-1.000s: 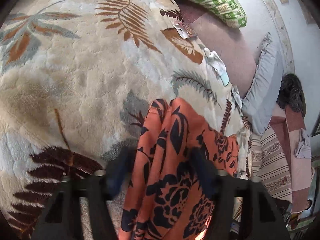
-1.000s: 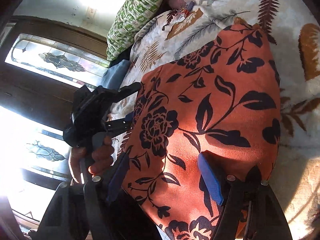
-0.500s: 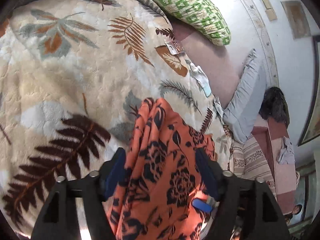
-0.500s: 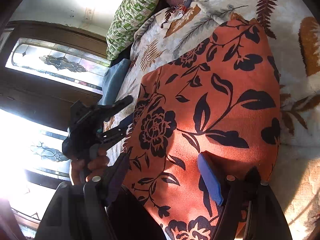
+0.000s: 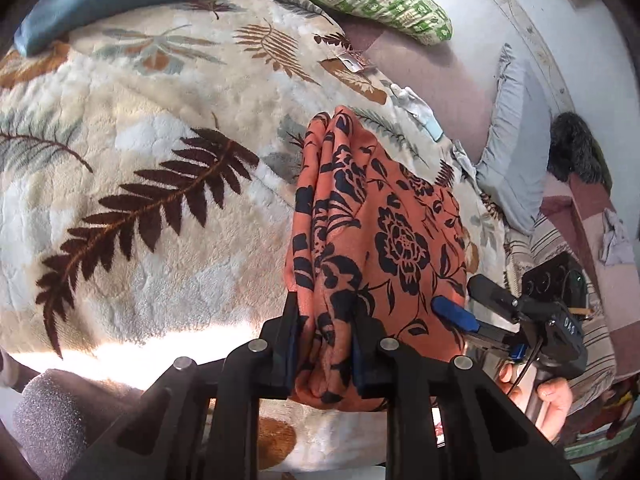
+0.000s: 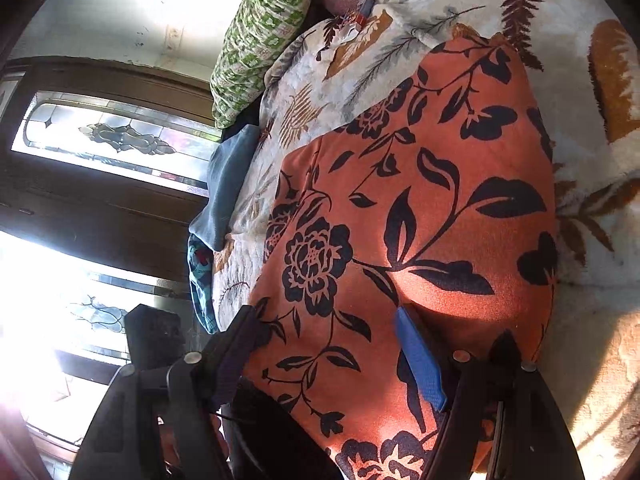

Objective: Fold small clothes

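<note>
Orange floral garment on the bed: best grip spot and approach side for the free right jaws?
Take the orange floral garment at its near edge, coming low from the near side. It lies flat on the blanket, so only edges offer purchase; the left gripper already pinches the bunched folds alongside. The right gripper straddles cloth, unclamped.

White letters, seemingly "DAS", stand on the black plastic body of the right gripper [image 5: 454, 314]; nothing else is legible.

Left gripper [image 5: 324, 344] just closed — bunching the orange garment's [image 5: 376, 232] edge.
</note>
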`<action>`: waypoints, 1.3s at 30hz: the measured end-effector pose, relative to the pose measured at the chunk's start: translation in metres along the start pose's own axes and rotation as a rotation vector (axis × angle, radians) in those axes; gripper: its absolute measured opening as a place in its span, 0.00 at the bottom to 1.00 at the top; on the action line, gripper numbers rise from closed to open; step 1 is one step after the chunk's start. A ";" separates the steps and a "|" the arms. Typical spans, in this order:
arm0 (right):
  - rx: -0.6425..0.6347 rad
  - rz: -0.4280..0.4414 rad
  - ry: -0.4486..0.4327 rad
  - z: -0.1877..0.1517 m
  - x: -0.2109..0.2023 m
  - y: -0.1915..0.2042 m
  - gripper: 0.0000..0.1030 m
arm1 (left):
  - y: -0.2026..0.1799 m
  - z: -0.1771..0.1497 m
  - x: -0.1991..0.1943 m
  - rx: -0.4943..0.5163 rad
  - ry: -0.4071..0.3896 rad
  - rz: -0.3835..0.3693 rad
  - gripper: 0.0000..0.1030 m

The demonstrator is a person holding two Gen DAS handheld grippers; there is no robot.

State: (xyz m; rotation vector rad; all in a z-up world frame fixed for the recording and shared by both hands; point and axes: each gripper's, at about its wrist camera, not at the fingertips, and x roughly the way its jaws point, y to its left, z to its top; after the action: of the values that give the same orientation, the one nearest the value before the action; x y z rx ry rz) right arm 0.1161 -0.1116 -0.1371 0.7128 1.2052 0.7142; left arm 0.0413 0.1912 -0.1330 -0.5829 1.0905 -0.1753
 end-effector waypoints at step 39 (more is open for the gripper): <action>-0.226 -0.246 -0.244 0.000 -0.126 0.020 0.44 | -0.187 0.029 -0.006 0.314 -0.169 0.110 0.25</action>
State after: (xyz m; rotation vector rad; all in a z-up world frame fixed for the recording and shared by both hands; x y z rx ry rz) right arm 0.0879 -0.2014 -0.0503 0.4398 0.9509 0.5307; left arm 0.0909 0.0473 -0.0199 -0.2509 0.9056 -0.1937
